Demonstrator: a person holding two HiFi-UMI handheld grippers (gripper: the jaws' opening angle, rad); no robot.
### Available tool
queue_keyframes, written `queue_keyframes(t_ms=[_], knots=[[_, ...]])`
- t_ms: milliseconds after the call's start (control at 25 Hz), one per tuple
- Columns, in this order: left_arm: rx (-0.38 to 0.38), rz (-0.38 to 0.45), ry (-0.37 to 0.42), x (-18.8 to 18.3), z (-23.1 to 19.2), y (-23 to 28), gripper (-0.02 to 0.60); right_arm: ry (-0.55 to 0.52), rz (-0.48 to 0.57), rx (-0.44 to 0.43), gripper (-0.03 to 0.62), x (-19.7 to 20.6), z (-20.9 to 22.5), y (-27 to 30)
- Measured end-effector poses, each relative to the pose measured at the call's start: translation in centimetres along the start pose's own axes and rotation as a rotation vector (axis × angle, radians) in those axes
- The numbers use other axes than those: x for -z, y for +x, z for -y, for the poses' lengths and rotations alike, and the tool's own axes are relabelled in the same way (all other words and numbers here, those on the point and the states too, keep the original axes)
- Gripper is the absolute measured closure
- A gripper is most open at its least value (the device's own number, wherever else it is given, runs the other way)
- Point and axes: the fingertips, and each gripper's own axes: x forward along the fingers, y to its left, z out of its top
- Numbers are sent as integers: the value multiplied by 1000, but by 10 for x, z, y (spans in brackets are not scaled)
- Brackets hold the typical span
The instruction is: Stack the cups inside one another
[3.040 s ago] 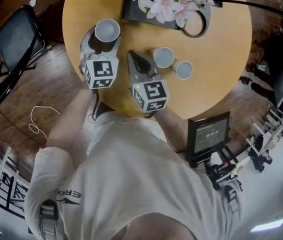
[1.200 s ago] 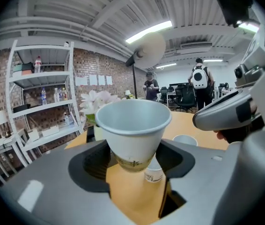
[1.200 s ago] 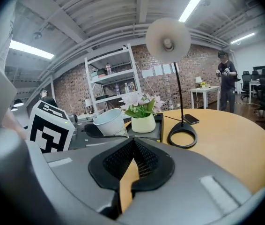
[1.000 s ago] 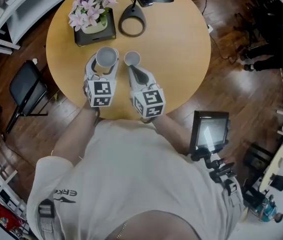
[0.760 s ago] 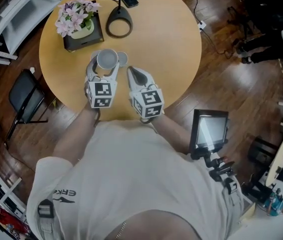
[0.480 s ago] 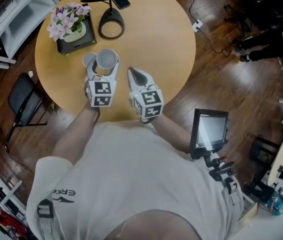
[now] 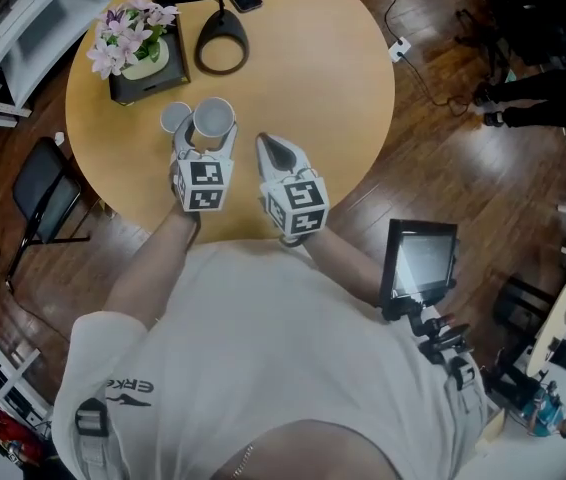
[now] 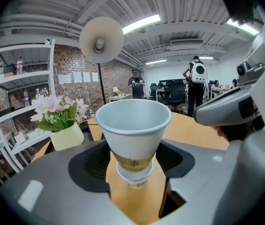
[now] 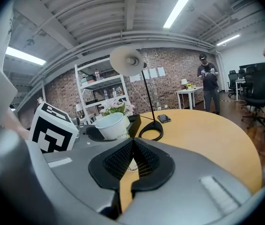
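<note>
White paper cup (image 8: 133,125): gripped at its tapered waist in my left gripper (image 8: 135,161), jaws wide, upright over the wooden table (image 7: 313,88), presumably to receive the smaller cup (image 7: 175,118) just beside. Right gripper (image 9: 132,146): pinched together, idle.

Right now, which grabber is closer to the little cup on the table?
Left. The left gripper, shut on the big cup, is beside the little cup. The right gripper, shut, sits farther off on the big cup's other side.
</note>
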Motion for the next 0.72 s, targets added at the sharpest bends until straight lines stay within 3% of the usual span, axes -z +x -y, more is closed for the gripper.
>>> queue_keyframes(t_ms=[720], knots=[[-1, -67, -21, 39, 1, 28, 276, 9, -62, 17, 580, 23, 11, 14]])
